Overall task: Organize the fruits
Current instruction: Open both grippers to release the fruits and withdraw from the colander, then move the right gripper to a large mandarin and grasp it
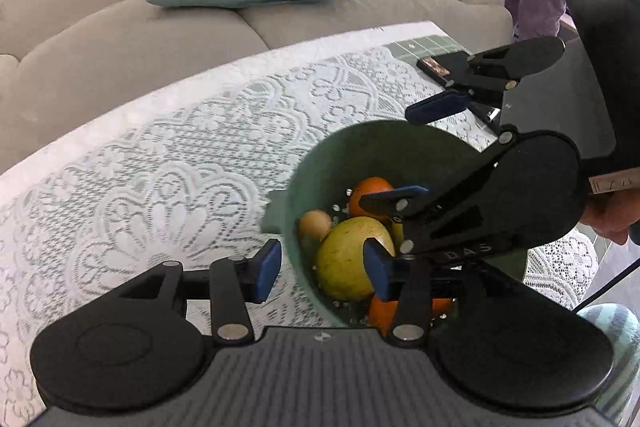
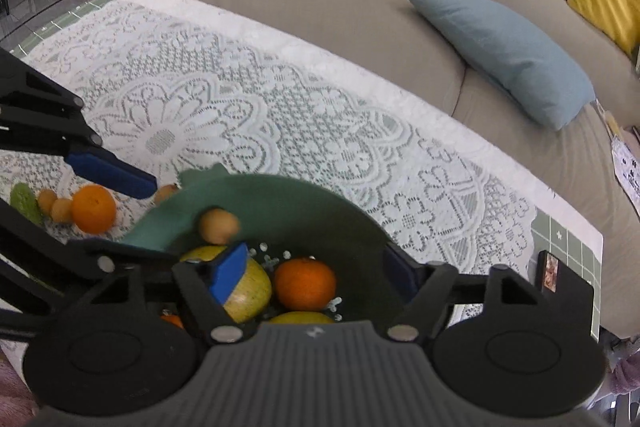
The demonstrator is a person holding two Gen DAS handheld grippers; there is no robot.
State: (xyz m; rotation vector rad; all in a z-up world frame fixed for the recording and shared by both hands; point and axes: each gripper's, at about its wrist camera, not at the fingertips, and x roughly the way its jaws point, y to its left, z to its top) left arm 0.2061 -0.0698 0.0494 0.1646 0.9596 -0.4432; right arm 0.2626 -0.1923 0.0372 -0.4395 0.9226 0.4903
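Both tools apart, empty: left tool (image 1: 322,269), right tool (image 2: 316,273) over bowl (image 2: 280,195). Drop step done, judging. Next: fetch orange (image 2: 94,209) left of right tool.

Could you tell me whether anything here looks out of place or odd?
Yes: several fruits lie outside the green bowl. An orange, two small brownish fruits and a green fruit lie loose on the lace tablecloth beside it. Nothing looks spilled or damaged.

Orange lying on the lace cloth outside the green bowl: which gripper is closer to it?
Left. The left gripper straddles the bowl wall on the side of the orange, one blue finger close by it; the right gripper hangs over the bowl's inside, farther away.
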